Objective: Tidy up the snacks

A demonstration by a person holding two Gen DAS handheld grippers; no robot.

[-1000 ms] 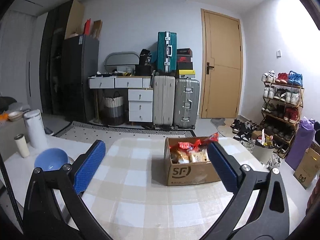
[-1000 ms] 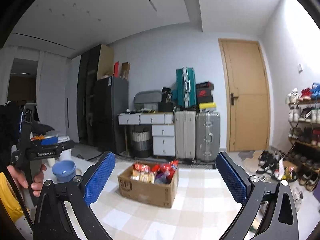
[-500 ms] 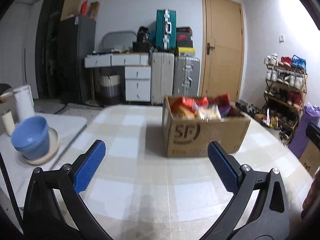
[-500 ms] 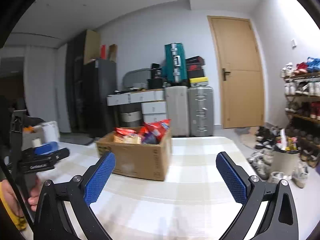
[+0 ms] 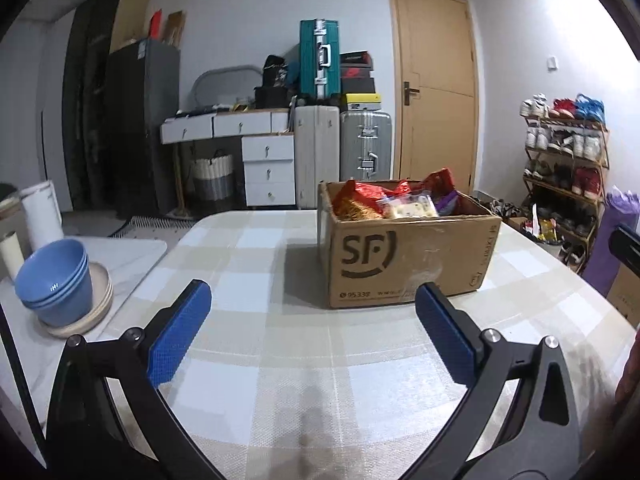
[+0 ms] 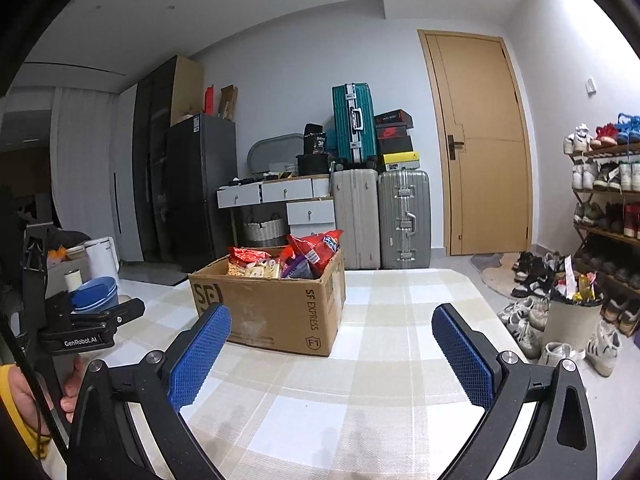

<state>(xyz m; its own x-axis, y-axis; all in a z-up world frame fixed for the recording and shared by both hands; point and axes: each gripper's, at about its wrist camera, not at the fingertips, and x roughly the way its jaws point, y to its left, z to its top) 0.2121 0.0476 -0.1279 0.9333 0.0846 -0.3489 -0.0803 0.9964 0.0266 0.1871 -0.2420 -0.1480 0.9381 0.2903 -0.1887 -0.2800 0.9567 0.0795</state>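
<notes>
Both claws are held spread wide with nothing between their blue pads: the left gripper (image 5: 312,320) is poised low over the checked table (image 5: 256,256), and the right gripper (image 6: 332,344) is likewise held above the same cloth, each short of the box (image 5: 404,256). In the left wrist view the box is seen ahead and slightly right of centre on the table, its open top filled with snacks (image 5: 392,200), among them red bags, a pale packet and a purple one. In the right wrist view the box (image 6: 276,304) is placed ahead and to the left, with the same snacks (image 6: 288,260) heaped inside and a red bag raised above the rim. The left gripper's body is seen at the left edge of the right wrist view, gripped by a hand (image 6: 24,396) beside a yellow sleeve. Blue bowls (image 5: 54,280) are stacked on a plate on a white surface left of the table. Suitcases (image 5: 344,152), a door (image 5: 436,96) and a shoe rack (image 5: 564,168) are set along the walls beyond
</notes>
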